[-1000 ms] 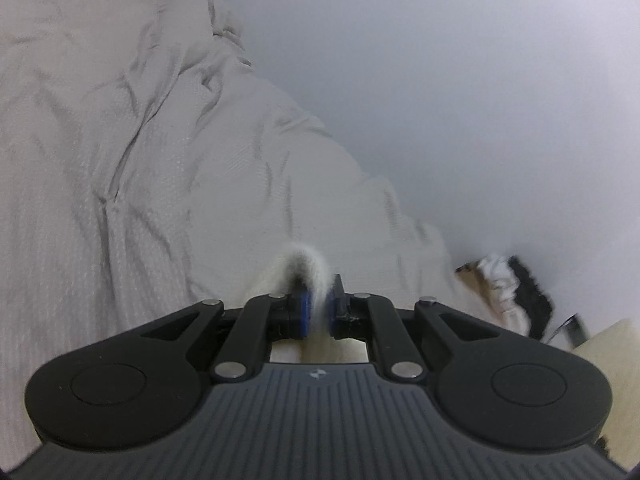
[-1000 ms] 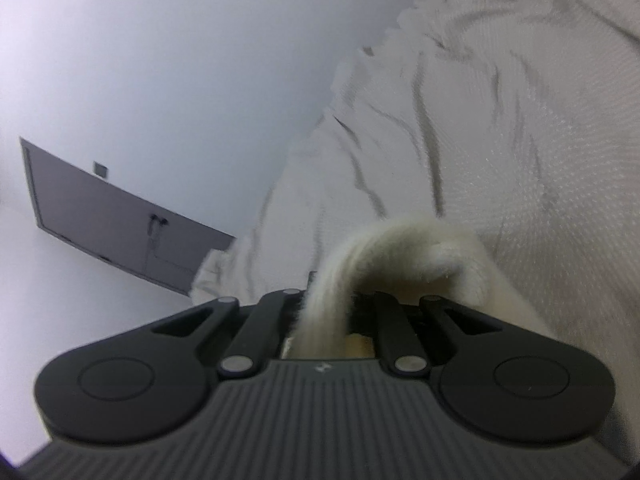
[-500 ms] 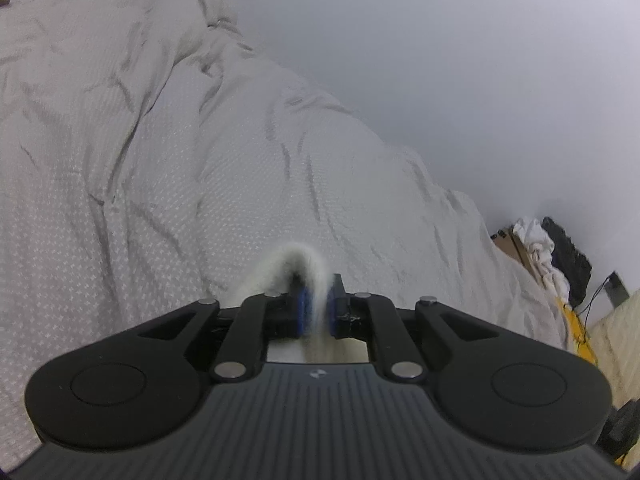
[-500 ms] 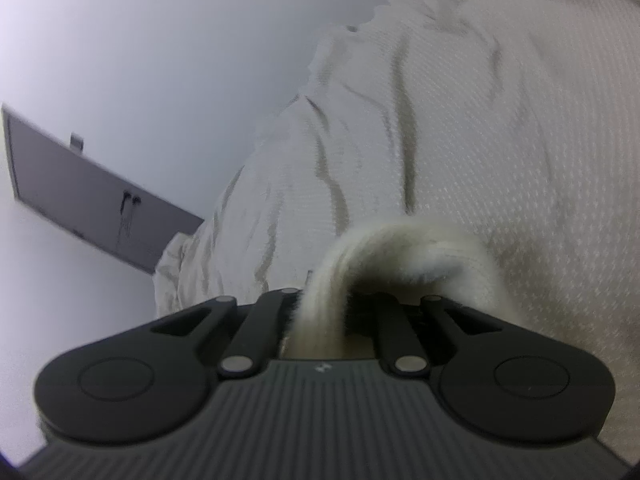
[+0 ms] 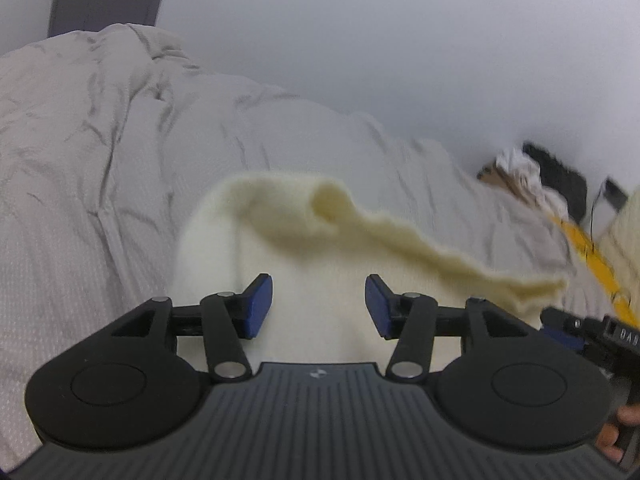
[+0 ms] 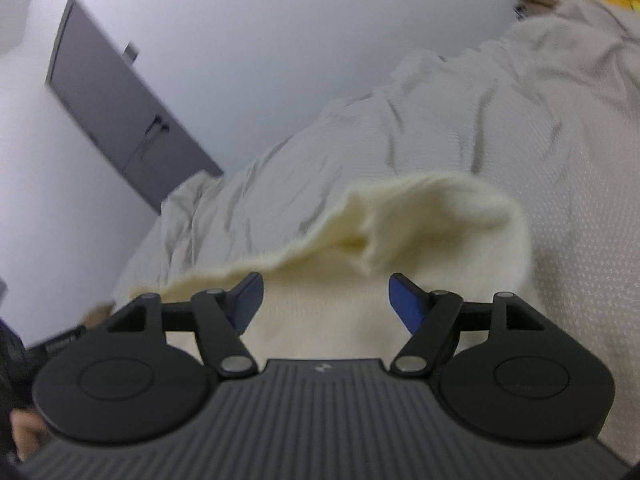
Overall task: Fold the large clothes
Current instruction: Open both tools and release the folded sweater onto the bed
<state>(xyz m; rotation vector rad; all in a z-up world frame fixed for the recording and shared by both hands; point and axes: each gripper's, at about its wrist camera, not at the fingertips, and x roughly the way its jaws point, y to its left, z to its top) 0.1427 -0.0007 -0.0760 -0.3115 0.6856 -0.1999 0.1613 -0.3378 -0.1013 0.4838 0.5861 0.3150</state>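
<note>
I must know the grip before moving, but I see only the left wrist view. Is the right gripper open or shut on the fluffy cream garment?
Observer: Open. The right gripper has its blue pads wide apart; the fluffy cream garment lies loose ahead of them, unclamped.
Operator: What lies beyond the garment there?
Observer: The wrinkled grey bed cover, then a grey door whose dark handle shows.

L wrist cam looks fwd along its fingers, close above cream garment [image 5: 320, 248]; R wrist cam likewise, tilted [image 6: 420, 232]; both share garment, grey bedding [image 5: 100, 160], wall [image 5: 400, 40].
</note>
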